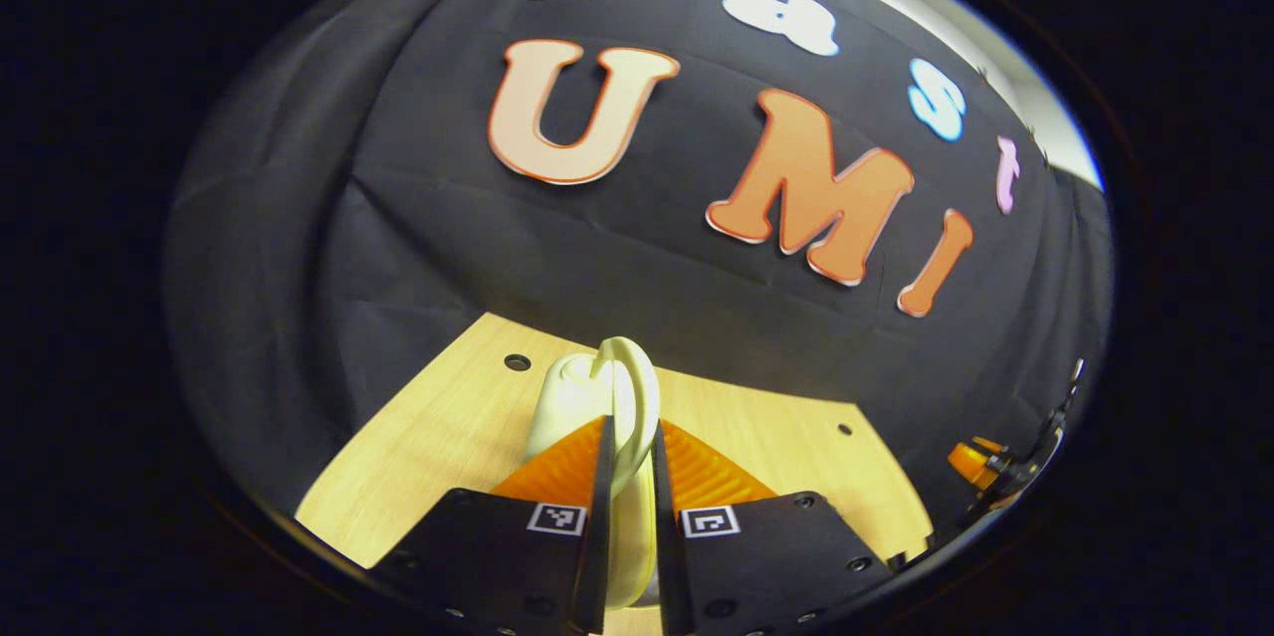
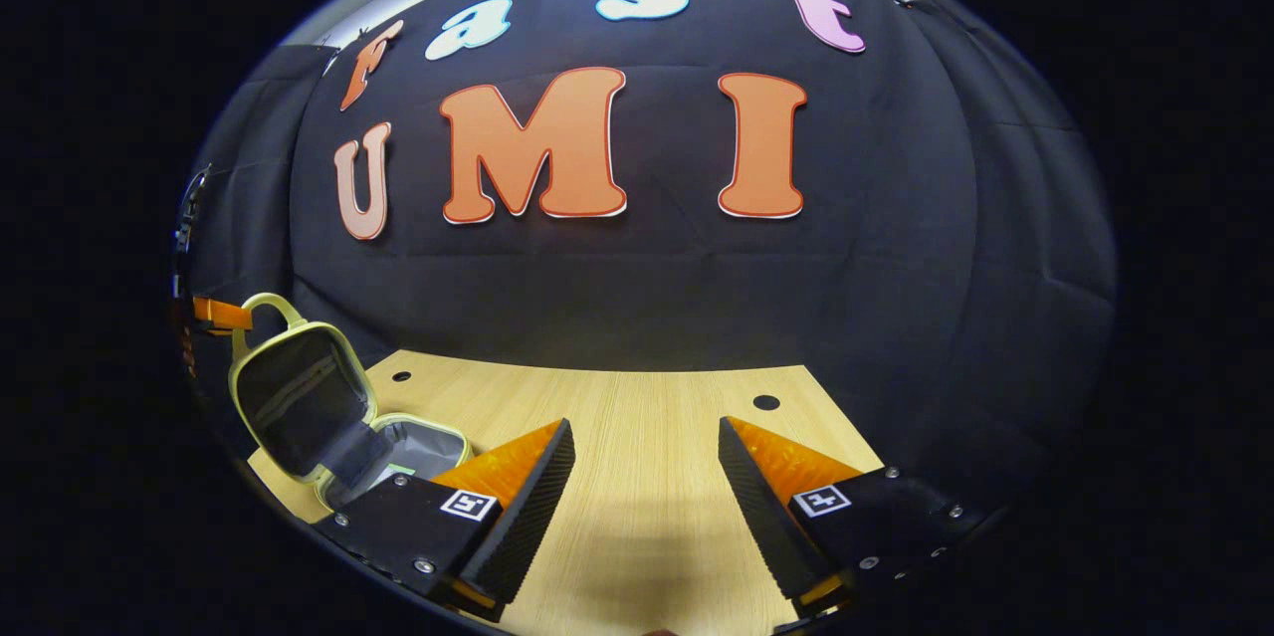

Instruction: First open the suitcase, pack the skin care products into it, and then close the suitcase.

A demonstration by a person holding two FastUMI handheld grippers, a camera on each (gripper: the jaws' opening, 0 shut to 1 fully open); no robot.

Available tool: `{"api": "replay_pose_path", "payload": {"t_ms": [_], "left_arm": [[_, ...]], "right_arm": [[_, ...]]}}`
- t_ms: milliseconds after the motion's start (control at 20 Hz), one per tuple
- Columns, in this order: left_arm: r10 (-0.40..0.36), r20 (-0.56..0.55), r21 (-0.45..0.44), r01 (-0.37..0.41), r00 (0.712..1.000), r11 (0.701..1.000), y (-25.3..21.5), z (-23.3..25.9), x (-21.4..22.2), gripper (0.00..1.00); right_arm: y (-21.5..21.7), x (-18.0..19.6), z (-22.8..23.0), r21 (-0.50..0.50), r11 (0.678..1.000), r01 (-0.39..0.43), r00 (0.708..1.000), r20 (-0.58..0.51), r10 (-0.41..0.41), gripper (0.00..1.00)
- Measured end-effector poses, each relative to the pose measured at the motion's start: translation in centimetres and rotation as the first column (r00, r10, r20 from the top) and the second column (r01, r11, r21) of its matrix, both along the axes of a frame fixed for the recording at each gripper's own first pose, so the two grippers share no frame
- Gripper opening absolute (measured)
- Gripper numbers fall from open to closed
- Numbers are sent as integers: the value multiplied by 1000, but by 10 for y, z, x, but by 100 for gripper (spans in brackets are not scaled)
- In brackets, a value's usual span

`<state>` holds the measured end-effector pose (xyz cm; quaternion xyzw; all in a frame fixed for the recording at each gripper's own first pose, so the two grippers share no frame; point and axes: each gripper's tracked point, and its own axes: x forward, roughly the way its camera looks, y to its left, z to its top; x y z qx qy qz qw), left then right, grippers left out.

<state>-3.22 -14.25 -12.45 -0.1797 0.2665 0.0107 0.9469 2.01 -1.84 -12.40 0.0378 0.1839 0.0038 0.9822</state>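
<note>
Suitcase (image 2: 328, 407): small, pale-rimmed, lid held up by your left gripper (image 1: 629, 477), jaws clenched on its handle (image 1: 629, 407). Right gripper (image 2: 645, 477): released, over bare table (image 2: 637, 397). Step: opening done, I judge. Next: fetch skin care products, right gripper.

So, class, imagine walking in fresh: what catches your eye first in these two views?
In the left gripper view, the left tongs are shut on the pale handle of the small suitcase. In the right gripper view, that suitcase stands open at the far left of the wooden table, lid raised, while the right tongs hang open above bare wood.
</note>
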Motion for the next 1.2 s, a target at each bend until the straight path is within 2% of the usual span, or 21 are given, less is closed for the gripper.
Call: {"api": "replay_pose_path", "payload": {"t_ms": [150, 250, 500, 650, 800, 900, 1000, 1050, 1100, 1150, 1200], "left_arm": [[-69, -28, 84, 71, 997, 994, -48, -3, 3, 21], [-113, -48, 105, 118, 992, 987, -83, -11, 10, 21], [-247, -104, 85, 256, 963, 963, -173, -40, 7, 21], [-301, -153, 72, 315, 941, 946, -210, -63, 1, 21], [-335, -210, 109, 363, 918, 926, -249, -92, 0, 21], [-360, -250, 181, 409, 899, 895, -266, -107, -6, 21], [-383, -288, 258, 457, 878, 851, -283, -118, -12, 21], [-406, -296, 256, 481, 865, 838, -295, -121, -18, 21], [-419, -283, 253, 488, 863, 835, -307, -120, -20, 31], [-429, -264, 261, 492, 864, 830, -316, -118, -20, 33], [-423, -235, 299, 479, 875, 825, -317, -111, -17, 42]], "right_arm": [[-7, -3, 0, 22, 999, -27, 1000, 11, 26, 93], [-13, -7, -8, 28, 999, -30, 1000, 2, 30, 93], [-28, -16, -15, 43, 998, -34, 999, -3, 34, 93], [-31, -20, -22, 68, 997, -35, 999, -14, 36, 93], [-32, -23, -24, 60, 997, -48, 999, -11, 49, 93], [-31, -26, -24, 58, 997, -60, 998, -13, 61, 93], [-30, -28, -24, 62, 995, -74, 997, -11, 75, 93], [-29, -28, -23, 63, 995, -82, 997, -10, 82, 93], [-27, -27, -21, 64, 994, -90, 996, -7, 91, 93], [-27, -26, -20, 63, 993, -95, 995, -4, 96, 93], [-26, -26, -18, 66, 993, -101, 995, 1, 101, 93]]}}
